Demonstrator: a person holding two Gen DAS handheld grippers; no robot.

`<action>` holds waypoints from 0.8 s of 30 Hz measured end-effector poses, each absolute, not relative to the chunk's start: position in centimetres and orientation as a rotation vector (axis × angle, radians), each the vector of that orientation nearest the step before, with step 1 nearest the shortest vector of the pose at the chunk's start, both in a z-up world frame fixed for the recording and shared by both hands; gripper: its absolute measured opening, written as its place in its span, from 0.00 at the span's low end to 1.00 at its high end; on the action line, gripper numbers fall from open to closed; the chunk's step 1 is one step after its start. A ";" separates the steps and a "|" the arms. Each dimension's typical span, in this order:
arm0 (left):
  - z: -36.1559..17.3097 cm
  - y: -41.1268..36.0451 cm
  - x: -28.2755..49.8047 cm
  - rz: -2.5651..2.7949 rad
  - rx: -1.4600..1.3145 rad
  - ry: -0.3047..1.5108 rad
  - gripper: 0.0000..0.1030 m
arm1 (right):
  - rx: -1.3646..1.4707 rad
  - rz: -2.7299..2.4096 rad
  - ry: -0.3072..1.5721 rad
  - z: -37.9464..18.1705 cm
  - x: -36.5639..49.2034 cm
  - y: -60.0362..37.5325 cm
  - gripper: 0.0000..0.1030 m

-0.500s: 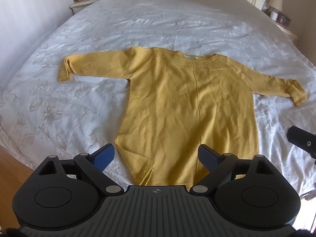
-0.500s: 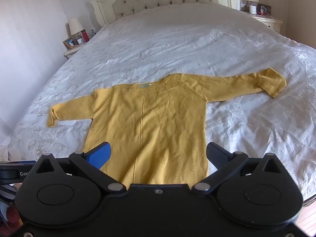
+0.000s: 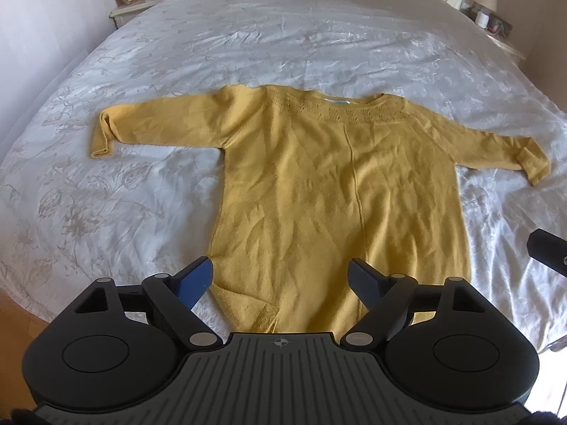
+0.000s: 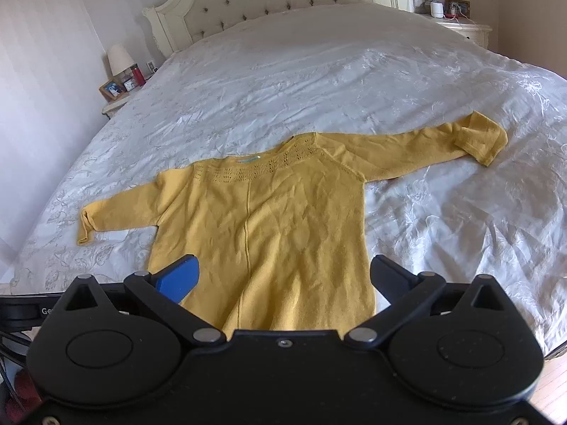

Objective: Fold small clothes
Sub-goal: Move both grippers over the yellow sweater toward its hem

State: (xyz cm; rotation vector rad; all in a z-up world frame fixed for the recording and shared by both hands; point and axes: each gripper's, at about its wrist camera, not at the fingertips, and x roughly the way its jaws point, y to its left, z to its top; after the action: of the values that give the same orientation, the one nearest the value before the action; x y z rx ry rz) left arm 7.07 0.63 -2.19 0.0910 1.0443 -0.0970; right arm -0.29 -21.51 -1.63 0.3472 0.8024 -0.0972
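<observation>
Both views have drawn slightly nearer the hem; one yellow sweater (image 3: 340,191) itself has not shifted, lying flat, sleeves spread, on the bed (image 3: 269,42). We count two sleeves, two tools. Left tool (image 3: 280,279): jaws wide, nothing held, above the hem. Right tool (image 4: 283,276): jaws fully spread, empty, over the lower body. Risk, as we judge it: pinching the bedcover with the knit, or gripping one layer only, would drag the fold crooked.
</observation>
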 end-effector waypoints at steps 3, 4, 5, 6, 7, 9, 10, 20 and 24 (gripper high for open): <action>-2.8 1.2 7.5 -0.101 0.084 1.058 0.81 | 0.334 -0.115 0.807 -2.0 -0.1 -21.3 0.99; -3.0 1.3 7.6 -0.103 0.082 1.063 0.81 | 0.337 -0.117 0.806 -2.1 0.0 -21.2 0.99; -3.1 1.5 7.8 -0.106 0.081 1.066 0.80 | 0.335 -0.123 0.797 -2.2 0.2 -21.1 0.99; -3.2 1.6 7.9 -0.107 0.083 1.067 0.80 | 0.336 -0.139 0.783 -2.2 0.3 -20.9 0.99; -3.3 1.8 8.0 -0.109 0.087 1.066 0.80 | 0.336 -0.139 0.783 -2.2 0.3 -20.9 0.99; -3.4 2.2 8.3 -0.112 0.093 1.060 0.80 | 0.336 -0.152 0.775 -2.3 0.5 -20.8 0.99; -3.4 2.3 8.4 -0.110 0.096 1.055 0.80 | 0.342 -0.154 0.771 -2.4 0.6 -20.7 0.99; -4.1 4.4 9.2 -0.104 0.111 1.034 0.75 | 0.322 -0.177 0.748 -3.1 1.1 -18.9 0.99; -4.4 4.9 9.1 -0.111 0.109 1.037 0.74 | 0.331 -0.165 0.735 -3.4 1.0 -18.2 0.99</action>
State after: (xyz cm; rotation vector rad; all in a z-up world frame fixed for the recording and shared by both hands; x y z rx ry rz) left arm 9.13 4.88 -4.44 0.1089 1.0368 -0.1109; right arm 1.02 -18.19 -3.45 0.3310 0.7351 -0.1652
